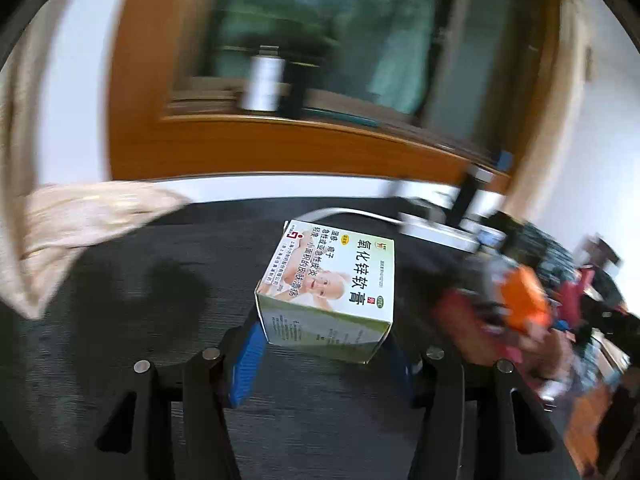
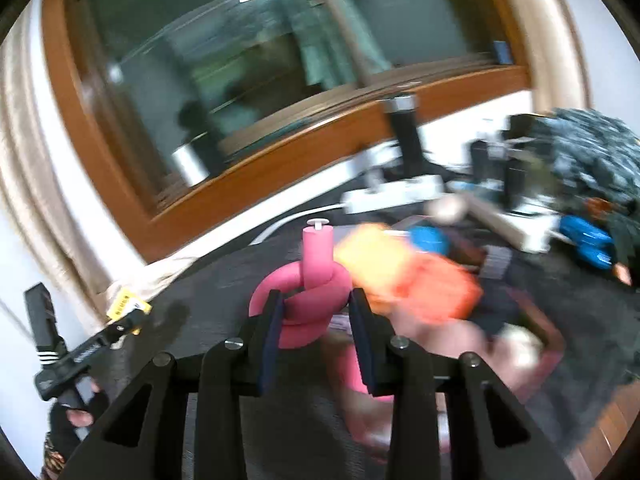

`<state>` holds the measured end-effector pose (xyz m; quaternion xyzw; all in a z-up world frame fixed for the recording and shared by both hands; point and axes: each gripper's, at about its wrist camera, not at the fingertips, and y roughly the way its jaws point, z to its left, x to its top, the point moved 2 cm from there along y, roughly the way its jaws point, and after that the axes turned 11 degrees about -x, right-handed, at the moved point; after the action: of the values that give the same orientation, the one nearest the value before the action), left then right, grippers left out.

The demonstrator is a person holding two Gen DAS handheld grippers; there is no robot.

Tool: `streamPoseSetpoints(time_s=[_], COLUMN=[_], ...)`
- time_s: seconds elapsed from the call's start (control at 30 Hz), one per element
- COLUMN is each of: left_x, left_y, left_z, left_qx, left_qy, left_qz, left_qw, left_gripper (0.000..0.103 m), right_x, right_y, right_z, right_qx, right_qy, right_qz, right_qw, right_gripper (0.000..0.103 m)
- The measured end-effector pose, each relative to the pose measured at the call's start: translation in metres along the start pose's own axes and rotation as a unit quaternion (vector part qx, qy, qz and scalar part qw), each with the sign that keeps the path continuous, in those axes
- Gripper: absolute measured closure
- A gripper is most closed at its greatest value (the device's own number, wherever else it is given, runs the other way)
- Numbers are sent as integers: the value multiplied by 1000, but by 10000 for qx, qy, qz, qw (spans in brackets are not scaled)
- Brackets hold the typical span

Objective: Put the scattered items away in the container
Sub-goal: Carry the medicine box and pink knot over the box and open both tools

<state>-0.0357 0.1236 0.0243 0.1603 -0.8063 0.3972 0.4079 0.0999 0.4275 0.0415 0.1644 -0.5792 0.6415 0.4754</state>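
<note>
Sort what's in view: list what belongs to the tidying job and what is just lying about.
Job:
- ointment box, held in left tongs
- knotted pink foam tube, held in right tongs

Lying about:
- white power strip
- metal can on the sill
- beige curtain

A lived-in home room: a wood-framed window (image 1: pixel 320 60) with beige curtains (image 1: pixel 24 120), a power strip (image 2: pixel 396 194), and clothes heaped (image 2: pixel 592 160) at the dark counter's (image 1: pixel 140 280) far-right corner.

Both wrist views look forward and downward, close over the dark table (image 1: pixel 120 288), sharing the window (image 2: pixel 240 80)
</note>
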Motion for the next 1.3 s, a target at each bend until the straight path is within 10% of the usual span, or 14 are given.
streamPoseSetpoints(time_s=[0.47,0.77,0.87,1.0,1.3], left_x=[-20,-40,-39,-34,-30], left_y=[112,146,141,123,70], left_z=[-159,-162,-162,-166,-164], left_qx=[-1282,-1292,-1332,-1308,-238], left_qy=[731,915,962,1142,1552], left_qz=[1037,1367,1328,1068,224], left_qw=[9836,9779,9774,9790,9873], left_gripper=[47,44,22,20,0], right_x=[-38,-55,-59,-65,-59], right_y=[-6,17,19,22,-17], right_z=[-43,-18,-6,-1,-28], right_qx=[-31,-164,-496,-711,-614], right_qy=[-288,-1095,-1440,-1641,-991], right_qz=[-46,142,40,70,-312], right_qw=[9996,9937,9883,9839,9927], right_gripper=[67,66,66,62,39])
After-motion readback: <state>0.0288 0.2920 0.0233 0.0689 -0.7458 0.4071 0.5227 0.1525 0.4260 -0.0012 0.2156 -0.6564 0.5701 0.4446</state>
